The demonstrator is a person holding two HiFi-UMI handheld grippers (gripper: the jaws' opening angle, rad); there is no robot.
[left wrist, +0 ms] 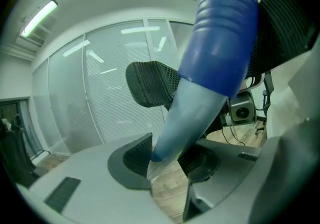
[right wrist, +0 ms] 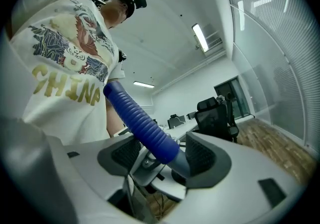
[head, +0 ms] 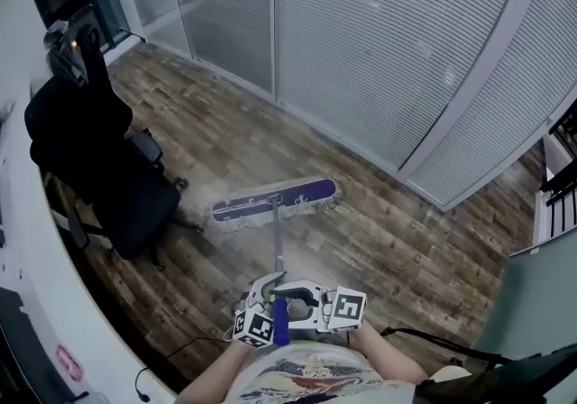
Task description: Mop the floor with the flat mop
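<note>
Mop handle (head: 278, 244) crosses plank floor (head: 388, 231) — glass wall (head: 361, 50) (chair (head: 99, 159) left)

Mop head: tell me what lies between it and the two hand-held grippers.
In the head view, only the mop's pole spans it, from the mop head to the left hand-held gripper and right hand-held gripper, over bare wood floor.

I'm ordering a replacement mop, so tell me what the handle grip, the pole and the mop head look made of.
The grip: blue ribbed sleeve, matte, likely rubber or soft plastic. The pole: smooth pale grey with a sheen, probably metal tube. The mop head: purple flat top with a pale fringed edge, apparently fabric or microfibre.
</note>
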